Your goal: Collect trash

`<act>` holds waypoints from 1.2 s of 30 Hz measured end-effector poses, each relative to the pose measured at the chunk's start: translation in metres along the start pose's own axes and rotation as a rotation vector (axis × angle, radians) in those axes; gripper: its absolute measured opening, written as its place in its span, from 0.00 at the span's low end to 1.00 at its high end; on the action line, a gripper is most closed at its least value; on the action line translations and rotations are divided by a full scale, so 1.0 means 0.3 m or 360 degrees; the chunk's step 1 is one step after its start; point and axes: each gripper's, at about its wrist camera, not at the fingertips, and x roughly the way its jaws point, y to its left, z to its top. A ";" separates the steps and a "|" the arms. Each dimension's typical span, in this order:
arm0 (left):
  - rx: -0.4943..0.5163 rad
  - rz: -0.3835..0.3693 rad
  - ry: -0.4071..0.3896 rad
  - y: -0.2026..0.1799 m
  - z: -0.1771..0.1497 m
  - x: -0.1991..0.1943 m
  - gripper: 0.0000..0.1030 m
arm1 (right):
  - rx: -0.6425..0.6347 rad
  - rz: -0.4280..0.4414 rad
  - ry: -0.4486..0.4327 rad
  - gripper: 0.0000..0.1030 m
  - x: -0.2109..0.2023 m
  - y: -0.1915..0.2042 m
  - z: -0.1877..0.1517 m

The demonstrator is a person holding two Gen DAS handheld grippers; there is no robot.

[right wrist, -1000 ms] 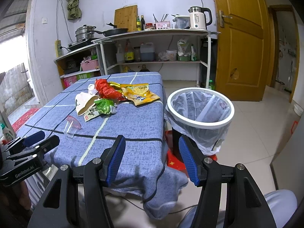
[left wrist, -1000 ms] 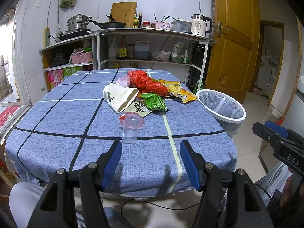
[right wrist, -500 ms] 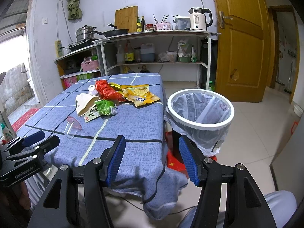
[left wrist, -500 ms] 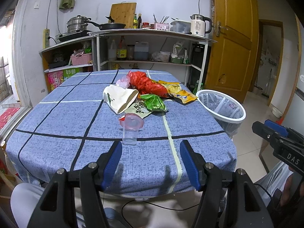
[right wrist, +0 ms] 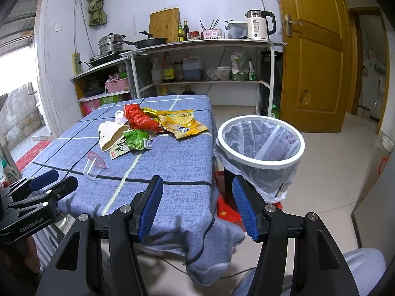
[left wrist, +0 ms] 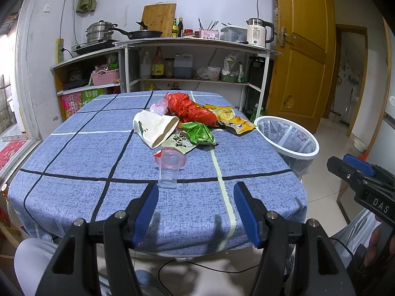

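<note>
Trash lies in a heap on the blue checked tablecloth (left wrist: 86,153): a clear plastic cup with a pink lid (left wrist: 169,166), a cream paper bag (left wrist: 154,127), a green snack wrapper (left wrist: 200,133), a red plastic bag (left wrist: 191,108) and yellow snack packets (left wrist: 234,120). A white bin with a clear liner (left wrist: 287,138) stands off the table's right side; it also shows in the right wrist view (right wrist: 261,143). My left gripper (left wrist: 196,209) is open and empty, just short of the cup. My right gripper (right wrist: 197,204) is open and empty at the table's near right corner.
Kitchen shelving (left wrist: 187,59) with pots, bottles and a kettle (left wrist: 258,30) stands behind the table. A wooden door (left wrist: 298,56) is at the right. A red object (right wrist: 226,212) lies on the tiled floor under the bin.
Both grippers stay open and almost still. The left view has crept slightly nearer the table; nothing on the table has moved.
</note>
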 end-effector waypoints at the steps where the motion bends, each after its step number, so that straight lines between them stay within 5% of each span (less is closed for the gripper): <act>1: 0.0001 -0.0001 0.0002 0.001 0.002 0.003 0.64 | 0.0002 0.0001 0.0003 0.58 0.001 0.000 0.000; 23: -0.0013 0.0001 0.0057 0.030 -0.005 0.062 0.64 | -0.0027 0.0024 0.0027 0.58 0.031 0.003 0.000; 30: 0.0012 0.0071 0.0079 0.066 0.026 0.150 0.64 | -0.0093 0.0081 0.0044 0.58 0.108 -0.004 0.055; 36: -0.0074 0.0011 0.0174 0.122 0.046 0.251 0.63 | -0.0163 0.0170 0.0082 0.58 0.225 -0.016 0.139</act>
